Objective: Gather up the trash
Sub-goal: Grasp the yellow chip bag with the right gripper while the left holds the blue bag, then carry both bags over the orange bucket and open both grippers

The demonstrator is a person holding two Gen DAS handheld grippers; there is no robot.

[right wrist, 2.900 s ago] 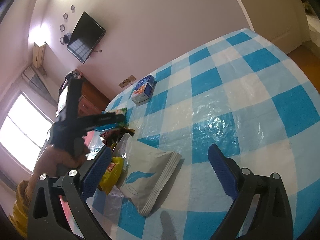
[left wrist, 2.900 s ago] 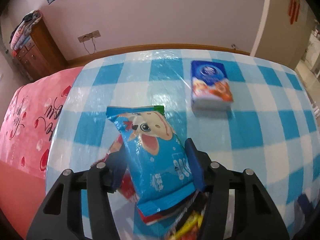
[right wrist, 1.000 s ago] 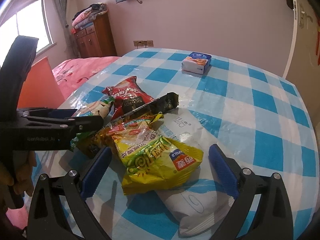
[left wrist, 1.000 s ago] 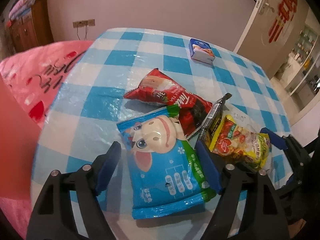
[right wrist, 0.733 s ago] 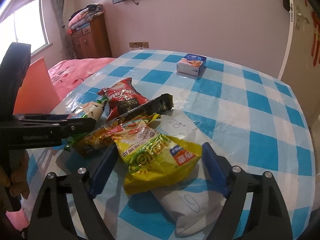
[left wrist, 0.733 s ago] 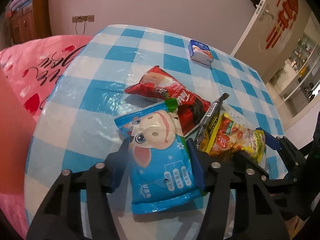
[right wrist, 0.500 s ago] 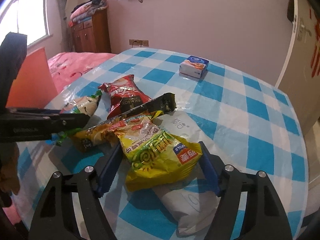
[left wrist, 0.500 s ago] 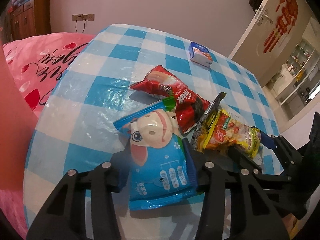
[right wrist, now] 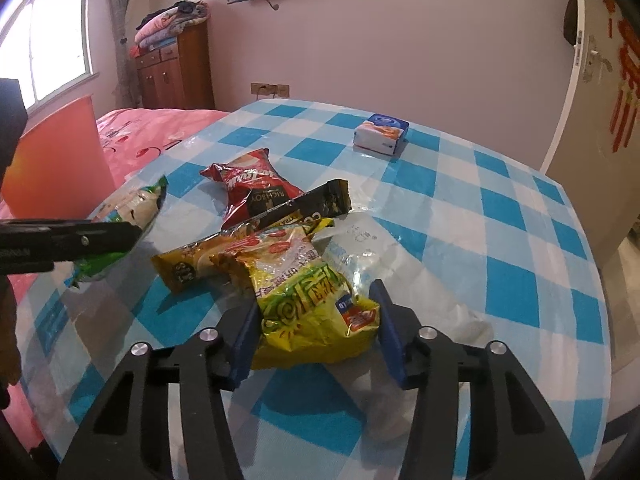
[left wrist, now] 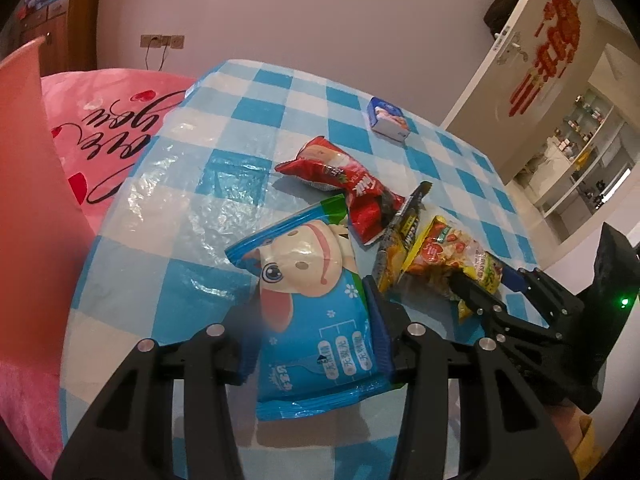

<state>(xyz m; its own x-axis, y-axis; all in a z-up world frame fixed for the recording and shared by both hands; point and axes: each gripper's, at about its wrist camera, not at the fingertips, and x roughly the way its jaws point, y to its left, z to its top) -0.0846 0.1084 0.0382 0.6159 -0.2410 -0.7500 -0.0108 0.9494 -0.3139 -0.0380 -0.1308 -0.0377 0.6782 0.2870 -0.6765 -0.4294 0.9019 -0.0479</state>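
My left gripper (left wrist: 310,336) is shut on a blue snack bag with a cartoon cow (left wrist: 316,304), held a little above the checked table (left wrist: 192,184). My right gripper (right wrist: 316,332) is shut on a yellow-green noodle packet (right wrist: 308,296); this gripper also shows in the left wrist view (left wrist: 480,284). A red snack bag (left wrist: 344,180), a black-and-yellow wrapper (right wrist: 256,236) and a white plastic bag (right wrist: 376,256) lie on the table. The blue bag shows edge-on in the right wrist view (right wrist: 128,216).
A blue tissue pack (right wrist: 382,134) sits at the far side of the table. An orange bin (left wrist: 28,208) stands at the left, beside a pink bed (left wrist: 116,120). A wooden cabinet (right wrist: 176,68) stands by the wall; a door (left wrist: 532,60) is at the right.
Both grippers have closed: the left on the blue cow bag, the right on the yellow-green packet. Both bags have lifted slightly off the table.
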